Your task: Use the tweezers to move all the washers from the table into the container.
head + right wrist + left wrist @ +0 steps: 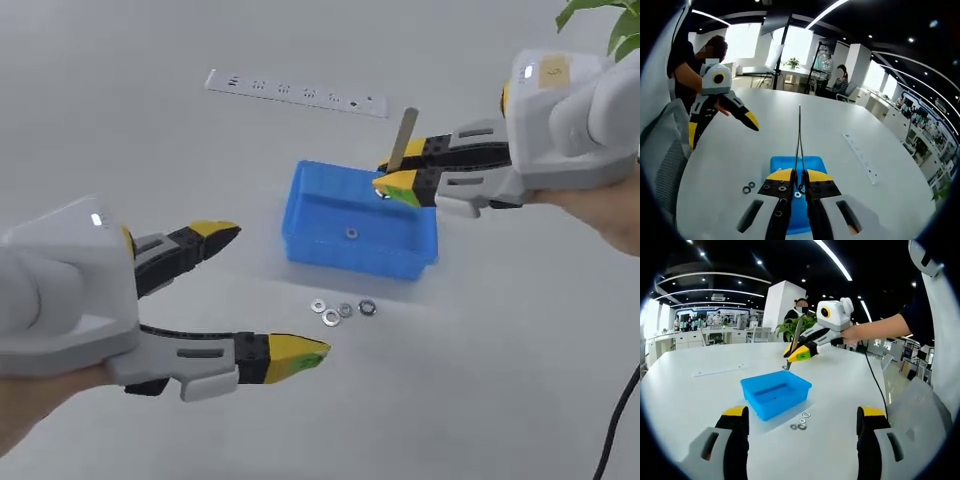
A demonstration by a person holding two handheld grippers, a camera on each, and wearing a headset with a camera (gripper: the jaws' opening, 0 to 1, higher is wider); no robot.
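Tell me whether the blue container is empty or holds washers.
Not empty: one washer lies on the floor of the blue container; four more washers sit on the table outside it.

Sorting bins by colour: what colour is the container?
The container is blue, clearest in the head view.

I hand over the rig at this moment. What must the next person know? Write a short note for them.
Left gripper: jaws open, holding nothing, above the table near the person.
Right gripper: shut on the tweezers, above the far rim of the blue container.
Done: one washer lies in the container.
Left: four washers in a cluster on the table, just in front of the container.
I cannot tell whether the tweezers carry a washer.
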